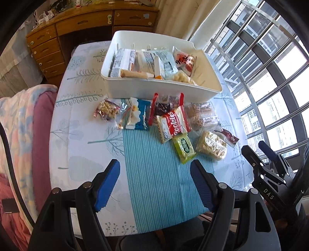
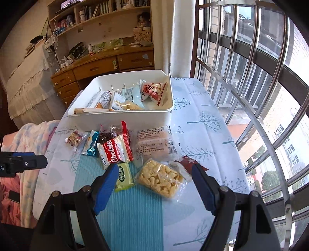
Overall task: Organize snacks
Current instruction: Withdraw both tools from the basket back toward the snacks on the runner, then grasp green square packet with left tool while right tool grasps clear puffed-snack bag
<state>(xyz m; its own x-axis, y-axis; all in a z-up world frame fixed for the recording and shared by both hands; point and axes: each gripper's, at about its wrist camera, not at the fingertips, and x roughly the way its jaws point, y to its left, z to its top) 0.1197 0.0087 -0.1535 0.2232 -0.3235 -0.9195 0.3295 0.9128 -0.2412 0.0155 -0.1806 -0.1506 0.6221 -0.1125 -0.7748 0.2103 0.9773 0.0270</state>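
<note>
Two grippers: left gripper (image 1: 154, 183) and right gripper (image 2: 155, 185), jaws apart, holding nothing
Loose snacks: red Cookies packet (image 1: 174, 123), green wrapped bar (image 2: 123, 176), on cloth-covered worktop (image 1: 81, 146)
White plastic bin (image 1: 154, 90): behind them, part filled

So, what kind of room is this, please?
Most likely a bedroom or study in a home. A wooden desk with drawers and bookshelves stand behind the table, a fleece blanket lies beside it, and a barred window looks out on apartment buildings.
</note>
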